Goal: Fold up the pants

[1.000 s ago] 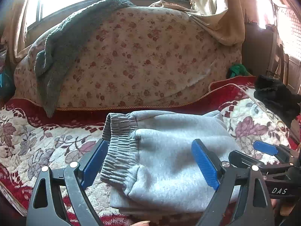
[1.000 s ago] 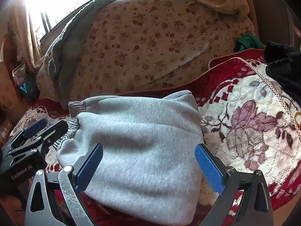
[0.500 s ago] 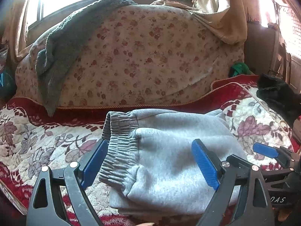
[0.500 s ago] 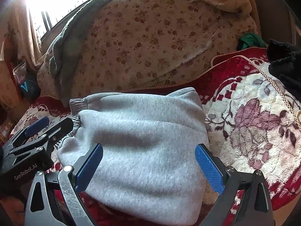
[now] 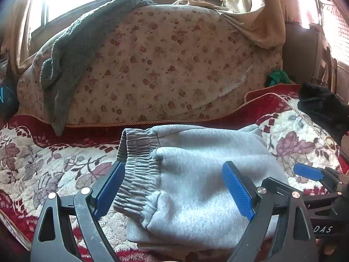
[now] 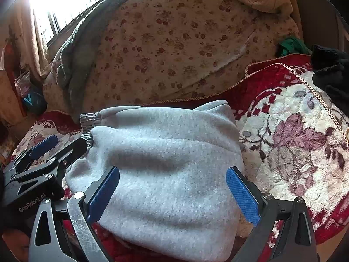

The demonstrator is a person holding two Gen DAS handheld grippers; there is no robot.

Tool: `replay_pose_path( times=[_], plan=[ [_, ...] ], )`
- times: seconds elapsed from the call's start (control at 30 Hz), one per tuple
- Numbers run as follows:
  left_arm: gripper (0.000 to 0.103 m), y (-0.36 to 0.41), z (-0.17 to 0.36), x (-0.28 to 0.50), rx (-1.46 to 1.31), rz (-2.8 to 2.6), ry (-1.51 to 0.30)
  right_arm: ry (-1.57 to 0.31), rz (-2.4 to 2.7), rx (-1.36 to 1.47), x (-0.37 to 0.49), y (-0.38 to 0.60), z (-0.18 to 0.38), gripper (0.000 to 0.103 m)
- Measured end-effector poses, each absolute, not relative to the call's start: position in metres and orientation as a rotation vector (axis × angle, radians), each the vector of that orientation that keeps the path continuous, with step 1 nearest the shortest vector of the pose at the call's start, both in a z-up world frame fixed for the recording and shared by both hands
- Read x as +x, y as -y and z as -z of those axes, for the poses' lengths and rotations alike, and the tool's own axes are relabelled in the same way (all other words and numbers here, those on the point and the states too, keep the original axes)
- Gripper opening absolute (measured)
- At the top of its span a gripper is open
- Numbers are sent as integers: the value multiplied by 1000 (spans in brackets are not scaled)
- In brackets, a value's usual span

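Grey sweatpants (image 5: pixel 196 181) lie folded in a compact bundle on the red floral blanket (image 5: pixel 43 168), elastic waistband (image 5: pixel 137 170) at the left; they also show in the right wrist view (image 6: pixel 170 170). My left gripper (image 5: pixel 173 191) is open and empty, hovering just in front of the bundle's left half. My right gripper (image 6: pixel 172 193) is open and empty, hovering in front of its right half. Each gripper shows at the edge of the other's view.
A floral-covered sofa back (image 5: pixel 163 65) rises behind the pants, with a grey towel (image 5: pixel 72 61) draped over it. Black clothing (image 5: pixel 322 107) lies at the right on the blanket, with a green cloth (image 5: pixel 279 77) behind. Windows and curtains stand behind.
Both grippers have drawn back and lifted slightly from the folded pants; the bundle has stayed in place. Both stay open.
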State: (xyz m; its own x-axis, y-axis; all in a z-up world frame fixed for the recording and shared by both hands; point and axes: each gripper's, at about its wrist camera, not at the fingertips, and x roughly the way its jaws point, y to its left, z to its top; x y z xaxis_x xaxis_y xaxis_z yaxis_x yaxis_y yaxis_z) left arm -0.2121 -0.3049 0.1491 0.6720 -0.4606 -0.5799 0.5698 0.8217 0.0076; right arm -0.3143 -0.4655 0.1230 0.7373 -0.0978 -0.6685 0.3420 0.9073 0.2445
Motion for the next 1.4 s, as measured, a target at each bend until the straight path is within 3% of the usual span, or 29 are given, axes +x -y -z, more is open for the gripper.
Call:
replay_pose_path(
  times=[1.4],
  plan=[
    [90, 305, -151, -207, 189, 566, -599, -752, 271, 359, -310, 466, -118, 100]
  ],
)
